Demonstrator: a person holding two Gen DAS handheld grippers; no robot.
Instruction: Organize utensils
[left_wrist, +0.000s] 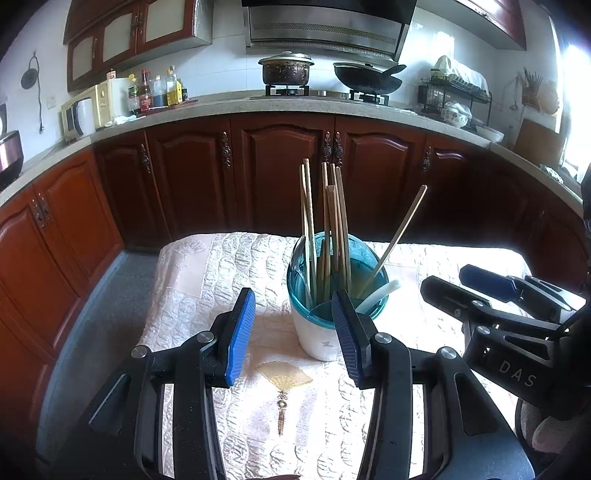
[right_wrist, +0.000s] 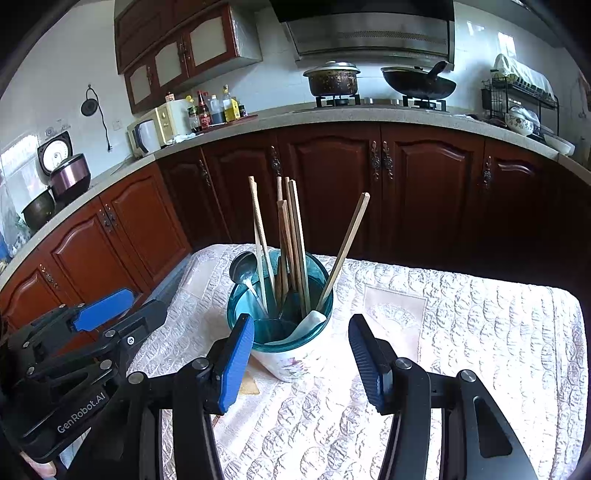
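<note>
The utensil holder stands upright near the middle of the surface, on a quilted, cream-coloured cloth that covers it. It is a white cup with a faint floral print and a translucent teal rim. Out of it rise several wooden chopsticks — most bunched upright, one leaning off toward the surface's right edge. A white spoon handle rests over the near rim, and in the right wrist view a metal spoon shows its bowl above the left side of the rim.

The left gripper sits just in front of the holder; its blue-padded fingers stand moderately apart with nothing between them, and the right-hand finger overlaps the holder's near side in the left wrist view, though I cannot tell whether it touches. The right gripper is likewise just in front of the holder — fingers parted, holding nothing, the holder seen in the gap between them but beyond the tips.

Behind the surface run dark red-brown cabinets under a speckled countertop, with a pot and a wok on the stove.
</note>
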